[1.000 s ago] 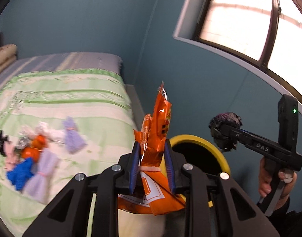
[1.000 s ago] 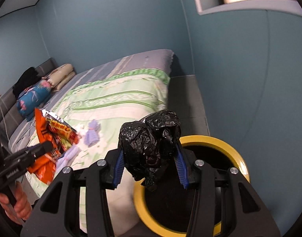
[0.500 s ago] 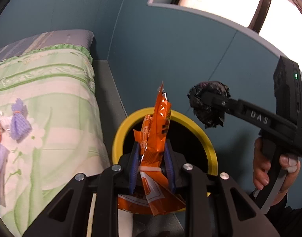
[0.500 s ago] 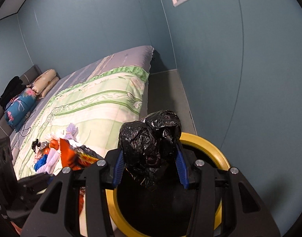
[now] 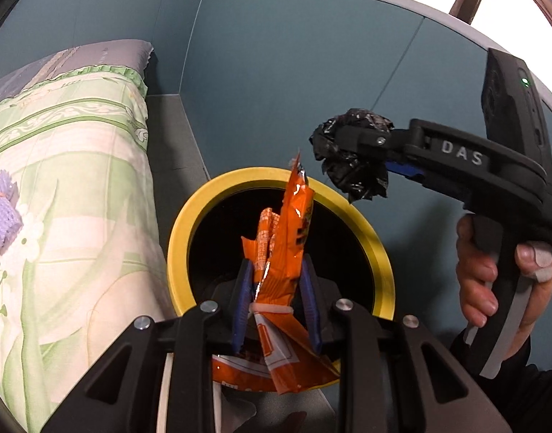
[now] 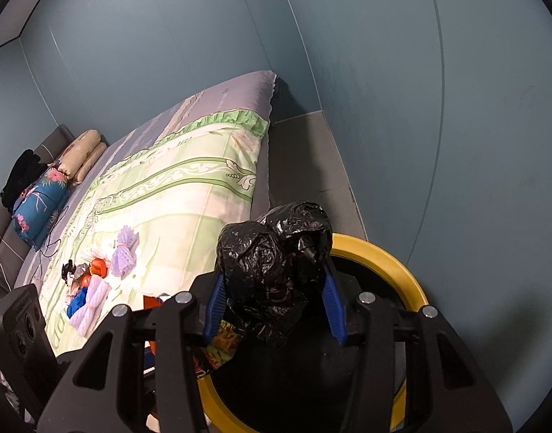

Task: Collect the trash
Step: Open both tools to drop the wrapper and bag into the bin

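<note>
My left gripper (image 5: 276, 299) clamps an orange snack wrapper (image 5: 281, 249) above the yellow-rimmed bin (image 5: 178, 238); my right gripper (image 6: 274, 303), jaws opening, cradles crumpled black plastic (image 6: 272, 263) over it.

The yellow-rimmed bin (image 5: 362, 231) stands in a narrow strip of floor (image 6: 312, 166) between the bed (image 6: 189, 187) and the blue wall (image 6: 456, 144), so the only free way in is from above. Its dark mouth is open, but the orange wrapper (image 5: 287, 252) and the black crumpled bag (image 6: 276, 263) hang just over it, crowding the way.
</note>
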A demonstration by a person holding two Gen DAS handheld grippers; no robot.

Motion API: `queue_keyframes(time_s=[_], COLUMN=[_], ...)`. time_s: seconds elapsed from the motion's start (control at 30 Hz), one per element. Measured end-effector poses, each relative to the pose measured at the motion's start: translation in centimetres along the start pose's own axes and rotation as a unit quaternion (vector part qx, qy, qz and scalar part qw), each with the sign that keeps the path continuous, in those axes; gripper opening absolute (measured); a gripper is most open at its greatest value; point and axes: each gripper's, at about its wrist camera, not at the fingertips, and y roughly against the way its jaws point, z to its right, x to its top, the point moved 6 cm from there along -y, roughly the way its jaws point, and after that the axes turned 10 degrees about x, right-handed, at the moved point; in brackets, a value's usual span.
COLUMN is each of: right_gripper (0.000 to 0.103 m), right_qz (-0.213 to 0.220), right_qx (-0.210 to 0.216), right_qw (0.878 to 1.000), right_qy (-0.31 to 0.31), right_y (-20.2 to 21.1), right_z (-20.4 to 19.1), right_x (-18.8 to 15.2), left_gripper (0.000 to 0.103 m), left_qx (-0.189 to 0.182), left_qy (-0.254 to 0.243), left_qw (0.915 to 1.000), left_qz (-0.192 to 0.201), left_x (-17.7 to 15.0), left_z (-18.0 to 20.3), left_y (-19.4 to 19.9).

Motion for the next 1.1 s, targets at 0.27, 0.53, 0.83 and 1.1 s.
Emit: queue_keyframes(time_s=[0.27,0.53,0.83,1.1], right_gripper=[0.056,0.065,0.065,0.065], right_qz=[0.006,0.011,0.028,0.042], right_qx=[-0.006,-0.006,0.013,0.025], right_qw=[1.0,1.0,0.999,0.998], right_qy=[0.0,0.002,0.023,0.05], right_y=[0.1,0.5,1.7,2.5], right_z=[0.0,-0.4,-2.6,-5.2], right_x=[0.2,0.5,0.8,1.4], left_gripper=[0.048,0.058,0.061,0.061], left_qx=[0.014,0.031,0.078,0.125], left_qy=[0.013,0.036,0.063,0.088], left_qw=[0.9997,0.9984,0.9918,0.9809], left_qz=[0.018,0.029,0.079,0.121], left_x=[0.3,1.0,3.2,4.1], left_z=[-0.9,-3.0,-6.9,-10.5], left_y=[1.5,3.3,8.5,14.0])
